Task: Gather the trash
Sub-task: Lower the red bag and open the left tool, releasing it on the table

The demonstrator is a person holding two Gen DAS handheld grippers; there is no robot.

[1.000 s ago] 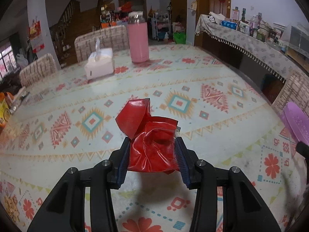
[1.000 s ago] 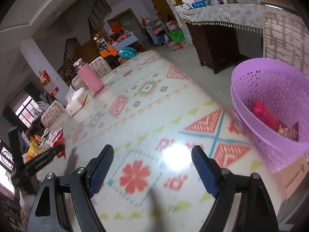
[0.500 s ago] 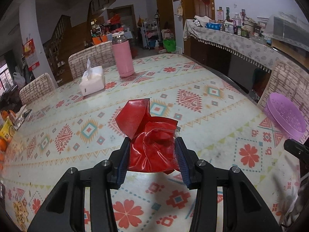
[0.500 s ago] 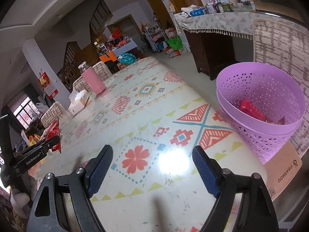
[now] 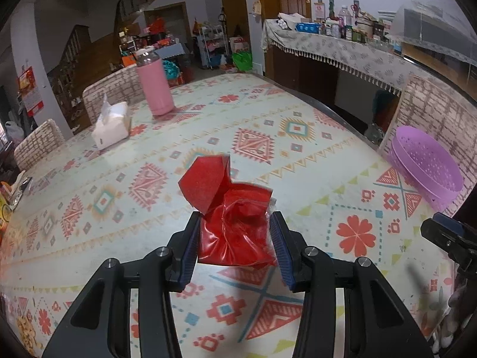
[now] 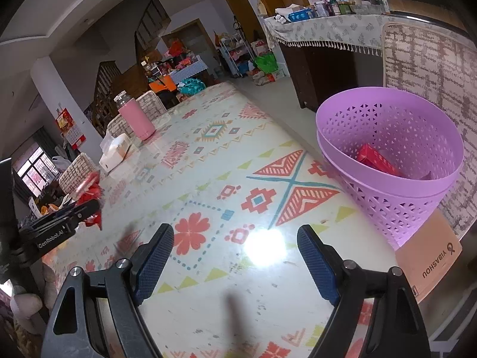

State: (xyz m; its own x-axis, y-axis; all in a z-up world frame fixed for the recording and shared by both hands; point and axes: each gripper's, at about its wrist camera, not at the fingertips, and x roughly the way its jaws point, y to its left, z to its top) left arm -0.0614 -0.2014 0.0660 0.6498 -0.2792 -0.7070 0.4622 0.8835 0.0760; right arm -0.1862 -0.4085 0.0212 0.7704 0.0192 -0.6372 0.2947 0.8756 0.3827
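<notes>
Left gripper (image 5: 235,247): jaws clamped on the wrapper, one blue pad pressed against each side; carried clear above the table. Also seen at the left edge of the right wrist view, red bundle at its tip.
Wrapper (image 5: 235,226): crumpled red plastic film, glossy; a flat folded flap sticks up and to the left above the pads. Not touching the table.
Right gripper (image 6: 235,256): jaws spread wide, nothing between them; only tablecloth and a bright glare spot show in the gap. Its tip shows at the right edge of the left wrist view.
Table (image 5: 89,238): covered by a pale cloth printed with red flowers, diamonds and triangles, under a shiny clear layer.
Card (image 6: 429,256): tan card with printed lettering, lying at the near table corner, partly under the bin's base.
Bin (image 6: 372,197): purple perforated plastic, standing on the table's right edge, just right of the right gripper; tilted in this view. Red packaging already lies inside.
Tissue box (image 5: 111,125): white, a tissue poking up; far left part of the table.
Bottle (image 5: 155,85): pink, clear cap, upright; just beyond the tissue box.
Chairs (image 5: 116,89): woven-pattern backs along the far and left sides.
Sideboard (image 5: 342,44): fringed cloth, crowded with bottles and jars; back right, well apart from the table.
</notes>
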